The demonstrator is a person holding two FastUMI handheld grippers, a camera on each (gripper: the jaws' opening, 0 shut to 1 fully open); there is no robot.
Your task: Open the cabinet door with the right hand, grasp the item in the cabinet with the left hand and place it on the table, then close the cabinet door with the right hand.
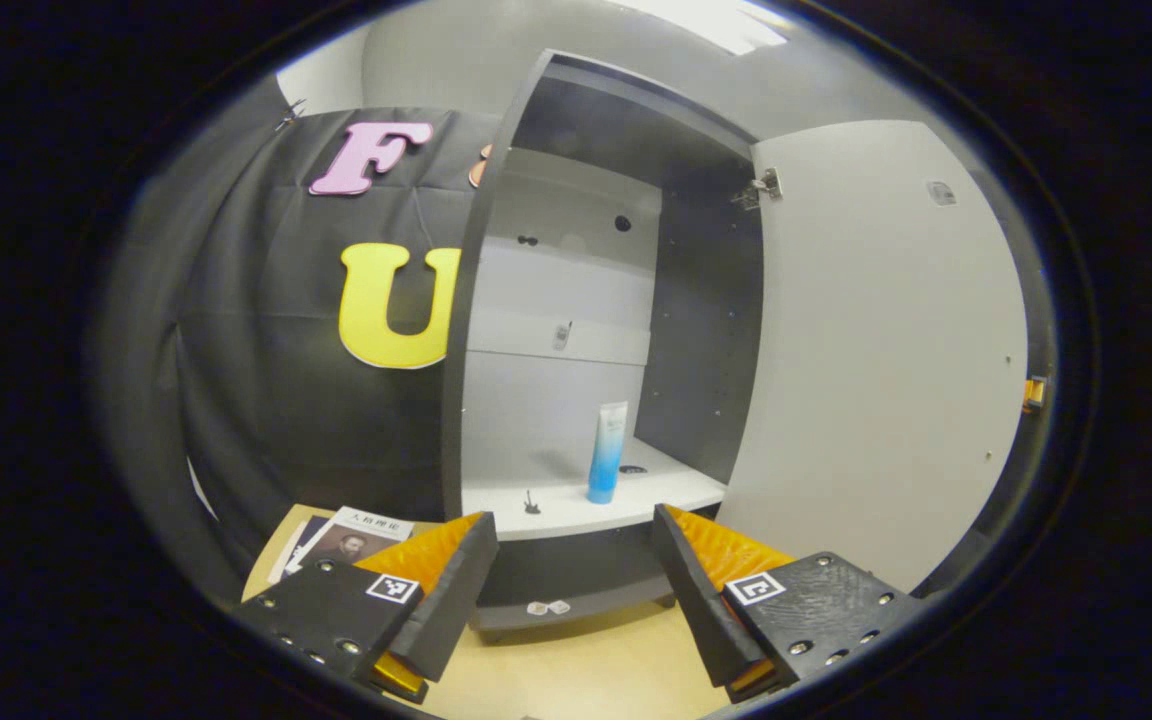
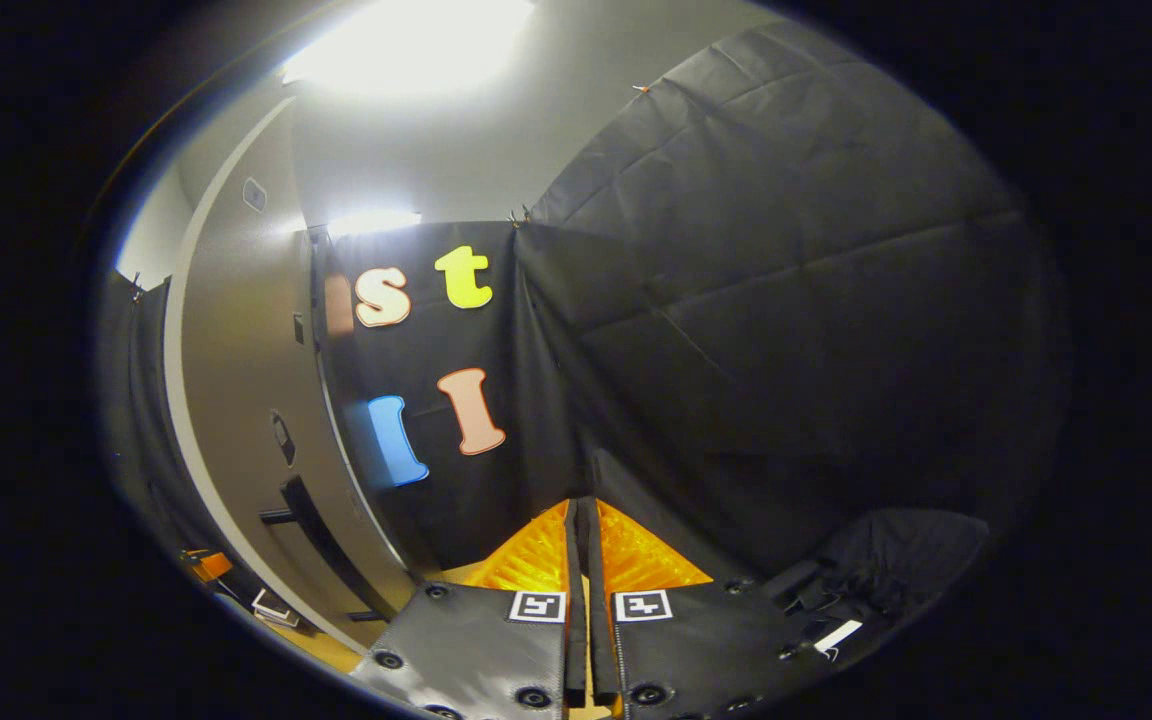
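cabinet door [image 1: 876, 350]: swung wide open, at right of the cabinet [image 1: 696, 330].
tube [image 1: 607, 452]: blue-and-white, upright on the cabinet's bottom shelf [image 1: 576, 510], untouched.
left hand-held gripper [image 1: 568, 560]: jaws spread wide, empty, low in front of the shelf, above the table [image 1: 576, 670].
right hand-held gripper [image 2: 584, 545]: fingers pressed together, holding nothing, beside the door's outer face with its handle [image 2: 321, 545].
book [image 1: 341, 540]: flat on the table, left of the cabinet.

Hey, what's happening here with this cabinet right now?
The cabinet door stands wide open. A blue and white tube stands upright on the cabinet's shelf, untouched. The left gripper is open and aimed at it from in front of the cabinet. The right gripper is shut on nothing, beside the door's handle.
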